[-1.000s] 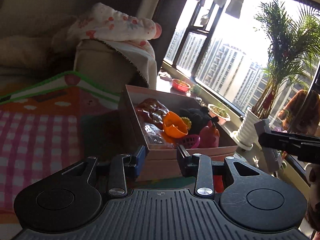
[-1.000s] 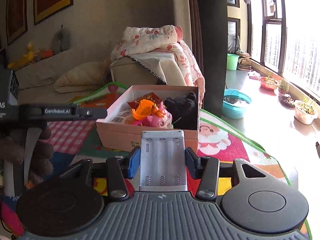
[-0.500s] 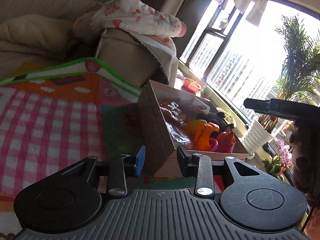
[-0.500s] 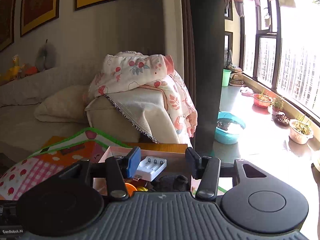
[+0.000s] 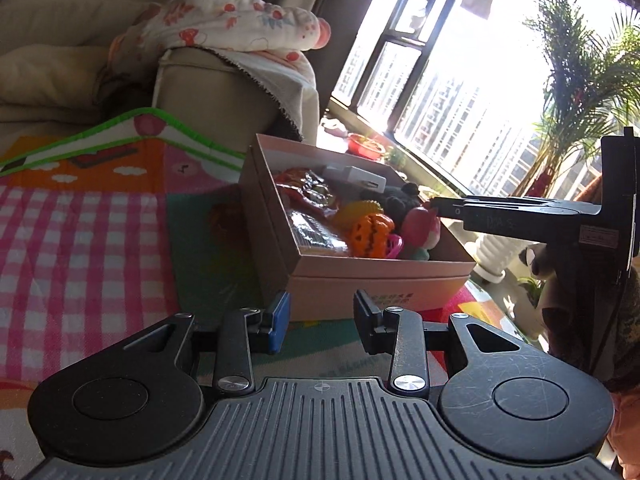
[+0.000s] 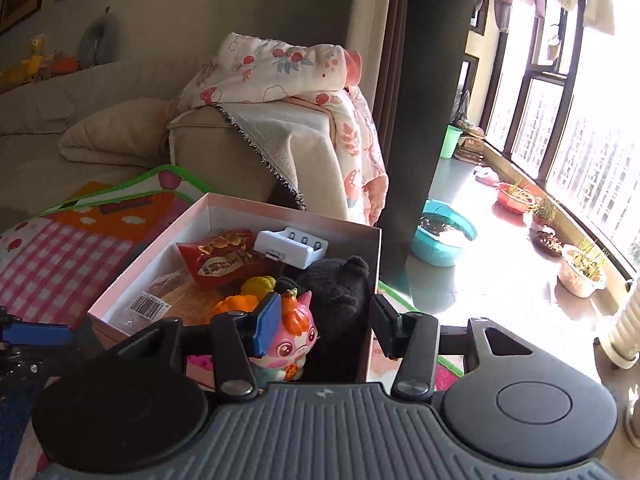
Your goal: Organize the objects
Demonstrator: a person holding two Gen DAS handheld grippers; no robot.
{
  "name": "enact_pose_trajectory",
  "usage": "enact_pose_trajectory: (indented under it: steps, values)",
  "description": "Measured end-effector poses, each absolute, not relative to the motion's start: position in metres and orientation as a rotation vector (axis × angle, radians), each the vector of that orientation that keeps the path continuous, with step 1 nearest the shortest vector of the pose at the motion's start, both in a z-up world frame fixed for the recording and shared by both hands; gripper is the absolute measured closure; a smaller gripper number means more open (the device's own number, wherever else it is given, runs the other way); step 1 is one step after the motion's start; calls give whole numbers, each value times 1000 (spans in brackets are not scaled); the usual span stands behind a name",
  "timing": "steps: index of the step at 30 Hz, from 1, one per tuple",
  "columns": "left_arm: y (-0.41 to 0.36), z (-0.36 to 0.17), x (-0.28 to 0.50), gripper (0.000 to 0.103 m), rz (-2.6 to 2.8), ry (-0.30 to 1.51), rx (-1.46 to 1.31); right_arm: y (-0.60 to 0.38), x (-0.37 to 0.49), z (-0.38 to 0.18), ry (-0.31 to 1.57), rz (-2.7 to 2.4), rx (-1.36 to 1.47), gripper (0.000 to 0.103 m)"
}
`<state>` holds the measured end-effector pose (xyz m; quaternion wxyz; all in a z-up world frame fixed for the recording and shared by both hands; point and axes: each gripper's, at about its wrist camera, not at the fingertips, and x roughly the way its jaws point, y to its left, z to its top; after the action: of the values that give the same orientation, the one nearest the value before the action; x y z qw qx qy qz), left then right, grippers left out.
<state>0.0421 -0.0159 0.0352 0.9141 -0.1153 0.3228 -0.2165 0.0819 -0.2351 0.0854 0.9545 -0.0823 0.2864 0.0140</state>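
Right claw: the right gripper [image 6: 323, 326] hangs over the near end of the box, jaws spread wide, nothing between them — a second ago the white battery charger sat clamped there.
Left claw: the left gripper [image 5: 320, 316] hovers low just short of the box's near wall, jaws moderately apart, empty, touching nothing.
Box: the pink cardboard box [image 6: 136, 276] sits on the play mat [image 5: 80, 232], packed and open-topped.
Near contents: pink pig figure [image 6: 294, 338] and black plush [image 6: 340, 280] right under the right claw.
Far contents: there it is, the battery charger [image 6: 292, 246], now lying at the far end beside the red snack packet [image 6: 224, 260].
What it means: drop made; by my read the charger is stowed and both claws are free for the next item.
Beyond: the sofa arm with its floral blanket [image 6: 280, 68].
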Motion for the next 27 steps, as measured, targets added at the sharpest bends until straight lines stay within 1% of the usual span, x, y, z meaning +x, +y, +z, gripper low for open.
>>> enact_pose_trajectory:
  steps: [5,11,14,18,21,24,25,26,27]
  values:
    - [-14,31,43,65,-432,681,-247,-247,77,84,591,-25,-179,54]
    - [-12,33,43,65,-434,682,-260,-271,55,78,654,-45,-141,53]
    - [-12,41,44,65,-430,647,-284,-279,44,72,651,-48,-122,48]
    - [-13,56,53,65,-393,588,-284,-283,28,77,612,-30,-93,48]
    - [-18,56,73,65,-349,609,-263,-280,15,78,612,69,-81,48]
    - [-27,45,100,65,-279,687,-222,-269,13,68,631,90,-115,49]
    - [-28,40,107,64,-258,708,-204,-267,16,62,643,83,-122,49]
    - [-28,35,112,59,-245,723,-185,-265,20,57,657,81,-116,50]
    - [-26,33,115,50,-240,724,-179,-265,25,52,670,80,-101,50]
